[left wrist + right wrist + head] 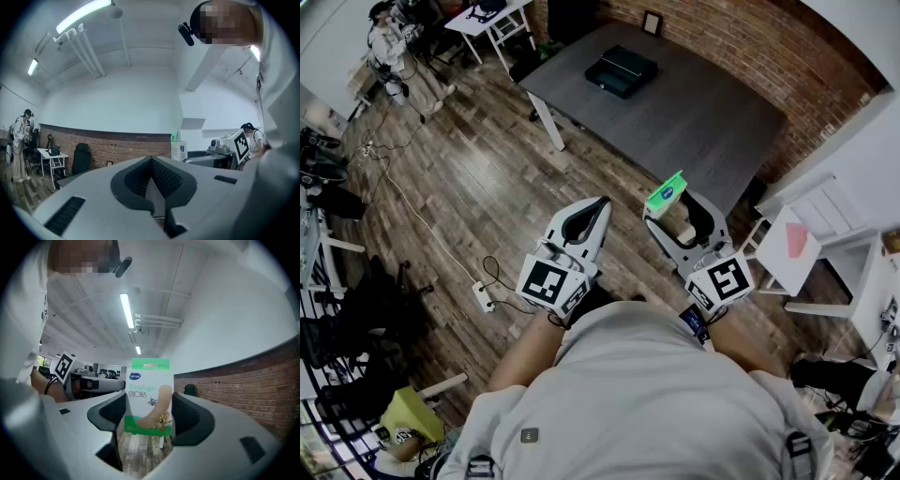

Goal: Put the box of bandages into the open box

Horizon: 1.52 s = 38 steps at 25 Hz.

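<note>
The box of bandages [666, 194], white with a green band and a cartoon print, stands upright between the jaws of my right gripper [671, 210]. In the right gripper view both pads [180, 411] press the sides of the box of bandages [147, 397], so the right gripper [148, 414] is shut on it. My left gripper [589, 219] hangs beside it, shut and holding nothing; in the left gripper view its jaws [151, 163] meet at the tip. The open box [621, 70], dark and shallow, lies on the grey table [694, 117] ahead, well beyond both grippers.
Wooden floor lies between me and the table. A power strip [482, 296] with cables trails on the floor at left. White furniture [811, 246] stands at right. A person [390, 45] stands near a white desk [492, 21] at the far left. A brick wall [741, 42] runs behind the table.
</note>
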### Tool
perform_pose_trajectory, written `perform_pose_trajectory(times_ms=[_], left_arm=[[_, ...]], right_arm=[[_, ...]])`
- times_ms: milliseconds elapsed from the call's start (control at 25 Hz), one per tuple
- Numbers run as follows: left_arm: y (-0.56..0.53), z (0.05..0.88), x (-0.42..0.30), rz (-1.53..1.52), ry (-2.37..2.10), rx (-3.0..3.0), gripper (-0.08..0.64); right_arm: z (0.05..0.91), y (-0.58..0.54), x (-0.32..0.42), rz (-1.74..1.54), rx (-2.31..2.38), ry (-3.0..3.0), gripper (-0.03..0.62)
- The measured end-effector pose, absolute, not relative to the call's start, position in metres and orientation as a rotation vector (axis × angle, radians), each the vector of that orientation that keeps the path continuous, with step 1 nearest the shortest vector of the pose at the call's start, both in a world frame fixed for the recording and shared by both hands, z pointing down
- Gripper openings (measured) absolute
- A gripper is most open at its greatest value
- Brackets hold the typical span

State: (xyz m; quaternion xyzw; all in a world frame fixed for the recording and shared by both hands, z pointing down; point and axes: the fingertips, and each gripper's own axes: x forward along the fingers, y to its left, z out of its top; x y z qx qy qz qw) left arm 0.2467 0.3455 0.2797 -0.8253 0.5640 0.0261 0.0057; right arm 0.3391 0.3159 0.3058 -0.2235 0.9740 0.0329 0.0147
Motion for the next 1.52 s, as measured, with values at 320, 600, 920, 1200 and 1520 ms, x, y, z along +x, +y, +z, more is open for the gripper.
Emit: perform_pose_trajectory(times_ms=[320, 600, 920, 1200, 1520], left_arm=[[0.336, 0.282, 0.233, 0.083, 1.767, -2.594, 0.015], [0.318, 0.289, 0.205, 0.087, 1.752, -2.618, 0.015], [0.285, 0.293, 0.138, 0.114, 1.727, -2.653, 0.015], [0.259, 0.283, 0.067, 0.116, 1.675, -2.680, 0.015], [0.234, 0.296, 0.020, 0.113, 1.662, -2.737, 0.015]], right_arm=[[0.306, 0.307, 0.327, 0.105, -0.704, 3.031, 0.298], [0.310, 0.292, 0.300, 0.119, -0.737, 3.036, 0.298], [0.314, 0.260, 0.236, 0.105, -0.784, 3.043, 0.298], [0.307, 0.237, 0.158, 0.090, -0.804, 3.038, 0.298], [0.314, 0.215, 0.108, 0.030, -0.811, 3.054, 0.298]])
